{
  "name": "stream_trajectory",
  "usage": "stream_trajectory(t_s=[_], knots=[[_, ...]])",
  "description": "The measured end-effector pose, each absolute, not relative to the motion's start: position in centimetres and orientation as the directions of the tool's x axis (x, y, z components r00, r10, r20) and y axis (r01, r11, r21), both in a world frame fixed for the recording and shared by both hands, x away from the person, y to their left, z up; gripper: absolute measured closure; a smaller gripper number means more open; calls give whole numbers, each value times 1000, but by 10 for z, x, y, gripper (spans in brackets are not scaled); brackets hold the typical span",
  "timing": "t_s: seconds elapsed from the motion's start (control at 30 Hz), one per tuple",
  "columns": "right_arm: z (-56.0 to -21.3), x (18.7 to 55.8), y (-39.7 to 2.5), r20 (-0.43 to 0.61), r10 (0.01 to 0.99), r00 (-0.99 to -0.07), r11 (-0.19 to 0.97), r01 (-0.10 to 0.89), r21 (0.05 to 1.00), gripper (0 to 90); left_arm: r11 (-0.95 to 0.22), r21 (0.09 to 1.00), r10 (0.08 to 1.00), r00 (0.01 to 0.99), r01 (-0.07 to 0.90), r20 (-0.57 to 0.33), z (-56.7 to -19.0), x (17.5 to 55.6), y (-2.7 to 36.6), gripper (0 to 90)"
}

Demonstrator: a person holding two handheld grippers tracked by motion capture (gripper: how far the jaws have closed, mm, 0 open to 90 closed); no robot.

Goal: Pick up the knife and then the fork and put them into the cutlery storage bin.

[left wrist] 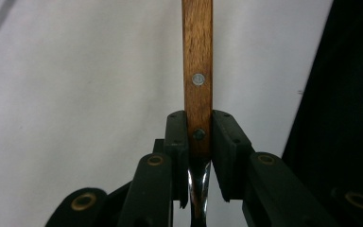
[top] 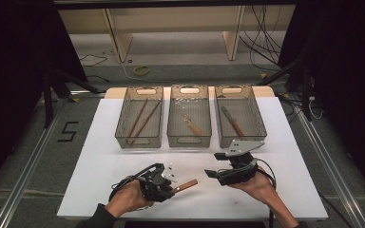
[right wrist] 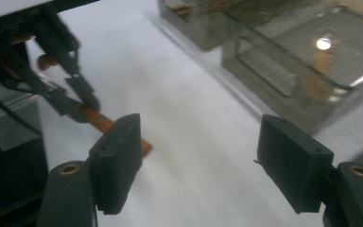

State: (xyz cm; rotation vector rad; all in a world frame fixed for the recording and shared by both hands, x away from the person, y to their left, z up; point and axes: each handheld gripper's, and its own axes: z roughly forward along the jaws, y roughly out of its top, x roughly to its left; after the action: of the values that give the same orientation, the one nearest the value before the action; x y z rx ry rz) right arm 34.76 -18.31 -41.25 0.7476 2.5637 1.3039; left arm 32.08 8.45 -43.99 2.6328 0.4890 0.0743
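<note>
Left gripper (top: 173, 184) clamped a wooden-handled metal utensil (top: 186, 185) above the white table sheet (top: 100, 166).

Its jaws pinched the riveted brown handle where it met the metal, the handle's free end pointing toward the right gripper (top: 212, 165). That gripper hung near it with jaws spread wide, holding nothing. Three grey mesh baskets (top: 188, 135) stood beyond, each with utensils inside.

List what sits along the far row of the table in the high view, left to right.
Grey mesh basket holding two long brown sticks → grey mesh basket holding a small wood-handled utensil → grey mesh basket holding a wood-handled knife.
</note>
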Motion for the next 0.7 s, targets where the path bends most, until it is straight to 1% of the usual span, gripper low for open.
stream_trajectory(t_s=[0.23,0.43,0.7], knots=[[-417,335,-161,57,364,-930,593,278,755,317,-841,458,314,949,287,-17,-435,316,73,769],[-423,327,-147,33,275,-961,668,216,712,320,-856,452,277,961,252,-11,-431,312,63,769],[-432,322,-139,2,208,-978,750,161,642,359,-872,442,235,972,212,-2,-426,309,55,769]])
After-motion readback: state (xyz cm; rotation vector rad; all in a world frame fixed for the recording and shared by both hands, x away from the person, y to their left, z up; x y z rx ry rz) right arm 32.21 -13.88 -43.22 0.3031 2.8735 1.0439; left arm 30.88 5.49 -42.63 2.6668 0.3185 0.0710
